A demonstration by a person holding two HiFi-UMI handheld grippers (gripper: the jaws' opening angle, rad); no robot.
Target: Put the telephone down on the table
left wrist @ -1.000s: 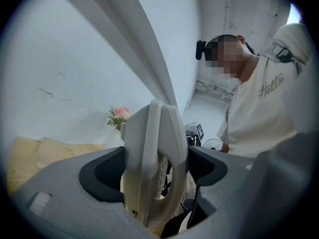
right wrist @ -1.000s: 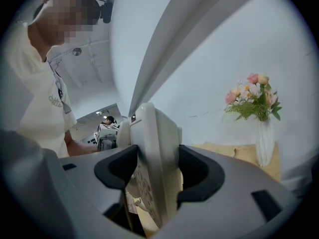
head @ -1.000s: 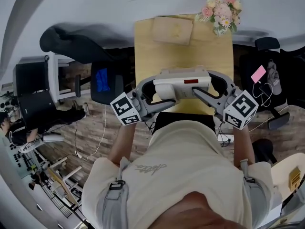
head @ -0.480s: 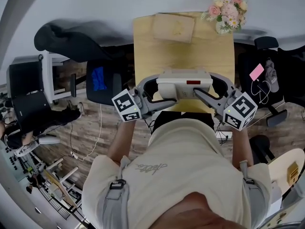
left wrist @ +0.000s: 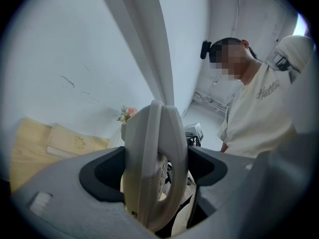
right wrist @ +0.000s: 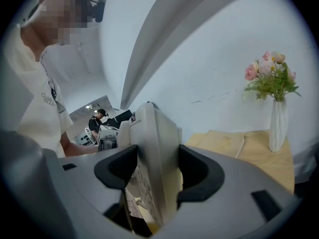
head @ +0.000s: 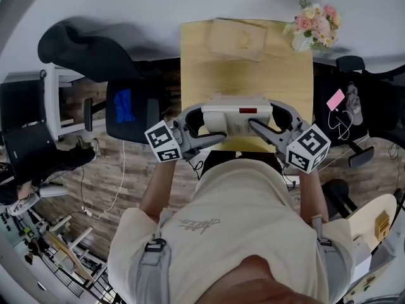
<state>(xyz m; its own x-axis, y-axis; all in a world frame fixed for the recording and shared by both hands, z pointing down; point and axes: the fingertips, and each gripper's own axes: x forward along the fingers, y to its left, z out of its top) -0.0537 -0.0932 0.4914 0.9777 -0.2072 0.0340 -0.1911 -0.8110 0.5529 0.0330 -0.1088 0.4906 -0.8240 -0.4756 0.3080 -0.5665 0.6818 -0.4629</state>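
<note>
A cream telephone point(head: 235, 116) with a small red display hangs over the near end of the light wooden table point(head: 209, 68). My left gripper point(head: 214, 136) clamps its left end and my right gripper point(head: 258, 129) clamps its right end, both shut on it. In the left gripper view the telephone point(left wrist: 154, 163) stands edge-on between the dark pads of the left gripper point(left wrist: 155, 171), handset on its cradle. In the right gripper view the telephone's point(right wrist: 152, 153) keypad side fills the gap of the right gripper point(right wrist: 155, 171). Its underside is hidden, so contact with the table cannot be told.
A flat tan book point(head: 237, 38) lies at the table's far end. A white vase of pink flowers point(head: 314, 25) stands at the far right corner. A black office chair point(head: 130, 106) sits left of the table, and a seat with a pink phone point(head: 335, 99) sits right.
Both grippers keep their hold on the telephone. It has barely moved relative to the table; the head camera has shifted slightly.
</note>
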